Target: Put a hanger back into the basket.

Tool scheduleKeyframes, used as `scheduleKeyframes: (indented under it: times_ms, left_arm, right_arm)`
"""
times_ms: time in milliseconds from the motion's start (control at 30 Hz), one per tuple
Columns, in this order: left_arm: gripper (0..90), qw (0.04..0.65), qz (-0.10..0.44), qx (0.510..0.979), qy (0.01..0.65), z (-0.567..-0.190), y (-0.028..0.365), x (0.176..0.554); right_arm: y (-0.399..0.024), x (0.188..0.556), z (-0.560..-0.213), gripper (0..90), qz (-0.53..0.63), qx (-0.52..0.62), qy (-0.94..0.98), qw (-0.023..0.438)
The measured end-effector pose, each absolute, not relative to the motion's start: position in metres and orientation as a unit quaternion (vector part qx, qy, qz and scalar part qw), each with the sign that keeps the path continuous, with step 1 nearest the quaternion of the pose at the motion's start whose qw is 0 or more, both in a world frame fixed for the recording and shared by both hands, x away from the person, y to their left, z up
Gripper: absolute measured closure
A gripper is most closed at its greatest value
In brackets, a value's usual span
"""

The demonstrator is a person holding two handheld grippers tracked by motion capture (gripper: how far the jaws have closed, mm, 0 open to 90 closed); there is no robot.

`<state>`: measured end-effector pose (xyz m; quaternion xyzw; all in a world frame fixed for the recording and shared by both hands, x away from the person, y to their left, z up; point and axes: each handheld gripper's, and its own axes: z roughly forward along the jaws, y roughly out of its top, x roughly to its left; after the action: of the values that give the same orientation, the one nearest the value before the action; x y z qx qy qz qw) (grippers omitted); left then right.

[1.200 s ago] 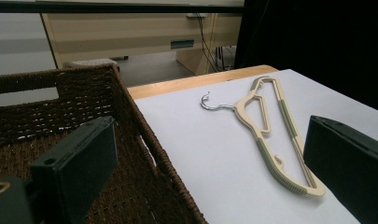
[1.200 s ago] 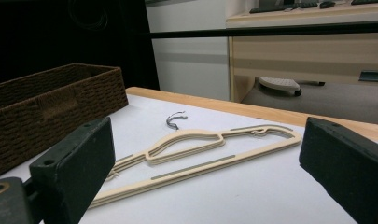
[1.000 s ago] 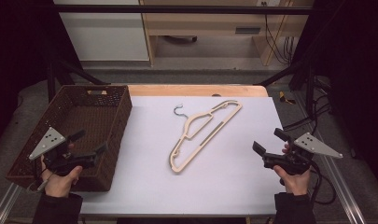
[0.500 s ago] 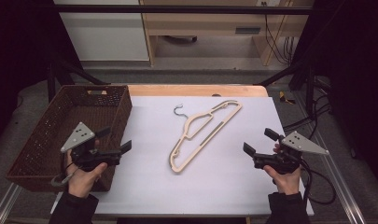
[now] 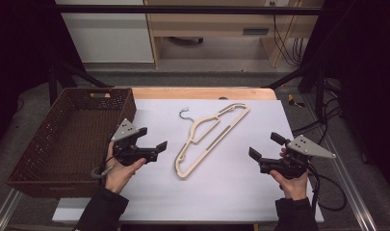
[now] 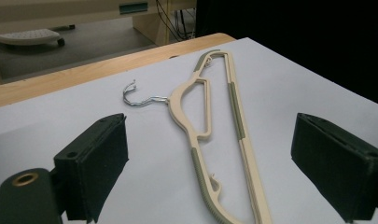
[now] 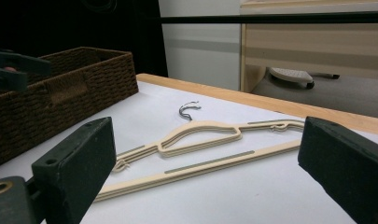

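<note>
A cream plastic clothes hanger (image 5: pixel 212 139) with a metal hook (image 5: pixel 184 113) lies flat and diagonal at the middle of the white worktop (image 5: pixel 231 192), its hook end pointing toward the far edge and its long bar running back toward the person. The left tool (image 5: pixel 151 144), held in the person's left hand (image 5: pixel 118 168), hovers just beside the hanger's near end with its black jaws spread wide and gripping nothing; in the left gripper view the hanger (image 6: pixel 214 135) stretches away between those parted jaws. The right tool (image 5: pixel 265 151), in the right hand (image 5: pixel 291 180), sits well apart from the hanger on the opposite side, its jaws likewise wide open and empty, and the right gripper view looks across the hanger (image 7: pixel 200 144) lying side-on between them. A dark brown wicker basket (image 5: pixel 62 139) stands at the worktop's left edge, near the left hand. A strip of bare wood (image 5: pixel 202 93) edges the worktop's far side.
</note>
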<state>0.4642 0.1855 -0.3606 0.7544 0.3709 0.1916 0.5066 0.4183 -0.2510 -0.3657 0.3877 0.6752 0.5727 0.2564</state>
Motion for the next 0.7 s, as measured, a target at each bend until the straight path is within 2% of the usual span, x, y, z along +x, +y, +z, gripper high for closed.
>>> scheduleKeyframes:
  times_ms: [200, 700]
  left_arm:
    - [12.3, 0.495, 0.181, 0.762, 0.375, -0.373, 0.166, 0.482]
    - [24.8, 0.448, 0.153, 0.793, 0.384, -0.419, 0.122, 0.527]
  right_arm:
    - [-0.251, 0.419, -0.367, 4.3, 0.572, 0.390, 0.675, 0.256]
    - [-0.251, 0.421, -0.369, 4.4, 0.571, 0.392, 0.676, 0.251]
